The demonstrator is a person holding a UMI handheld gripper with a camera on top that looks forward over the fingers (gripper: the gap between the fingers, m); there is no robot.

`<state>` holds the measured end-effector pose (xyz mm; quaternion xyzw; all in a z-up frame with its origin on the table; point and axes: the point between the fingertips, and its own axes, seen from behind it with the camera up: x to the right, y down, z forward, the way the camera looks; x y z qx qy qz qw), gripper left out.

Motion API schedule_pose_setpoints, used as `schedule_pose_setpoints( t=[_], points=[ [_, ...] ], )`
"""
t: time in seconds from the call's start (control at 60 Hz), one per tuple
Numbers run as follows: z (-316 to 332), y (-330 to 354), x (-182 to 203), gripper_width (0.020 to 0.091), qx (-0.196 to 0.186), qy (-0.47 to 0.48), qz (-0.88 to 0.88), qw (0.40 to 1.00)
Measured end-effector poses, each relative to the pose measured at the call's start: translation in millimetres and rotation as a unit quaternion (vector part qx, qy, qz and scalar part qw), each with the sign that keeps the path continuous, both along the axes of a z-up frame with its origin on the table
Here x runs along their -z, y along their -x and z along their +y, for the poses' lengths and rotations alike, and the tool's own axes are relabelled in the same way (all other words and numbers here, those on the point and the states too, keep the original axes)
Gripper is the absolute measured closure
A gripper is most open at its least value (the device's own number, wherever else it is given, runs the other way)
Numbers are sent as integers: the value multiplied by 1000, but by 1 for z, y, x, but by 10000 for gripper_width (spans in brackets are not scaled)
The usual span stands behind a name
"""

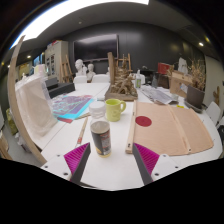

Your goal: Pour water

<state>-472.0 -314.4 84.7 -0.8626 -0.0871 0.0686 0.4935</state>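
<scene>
A dark can-like container [100,137] with a pale rim stands upright on the white table [110,168], just ahead of my fingers and a little left of centre. Beyond it sits a yellow-green mug [116,109] with its handle to the right. My gripper [112,162] is open, its magenta pads [77,156] spread wide apart, and only bare tabletop lies between them. The container is clear of both fingers.
A wooden strip [130,133] lies lengthwise to the right of the container, next to a tan board [176,128] bearing a dark red disc [143,121]. Papers [68,106] lie to the left, a wooden model [121,80] stands behind the mug, and clutter fills the back.
</scene>
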Motion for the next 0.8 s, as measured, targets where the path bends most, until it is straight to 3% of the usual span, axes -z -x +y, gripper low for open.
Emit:
schedule_pose_setpoints(
  t=[0.133,0.233,0.3,0.383,0.4,0.467,0.65,0.8],
  points=[
    [42,32,10,257,12,-40,11,999],
    [69,39,22,332,32,-54,12,998],
    [81,45,28,431,39,-59,17,997],
    [94,46,33,662,45,-68,15,997],
    [95,45,32,675,48,-71,15,996],
    [93,44,32,694,55,-76,10,996],
    [95,41,29,837,63,-70,4,996],
    [103,18,7,839,88,-71,-23,993]
  ],
)
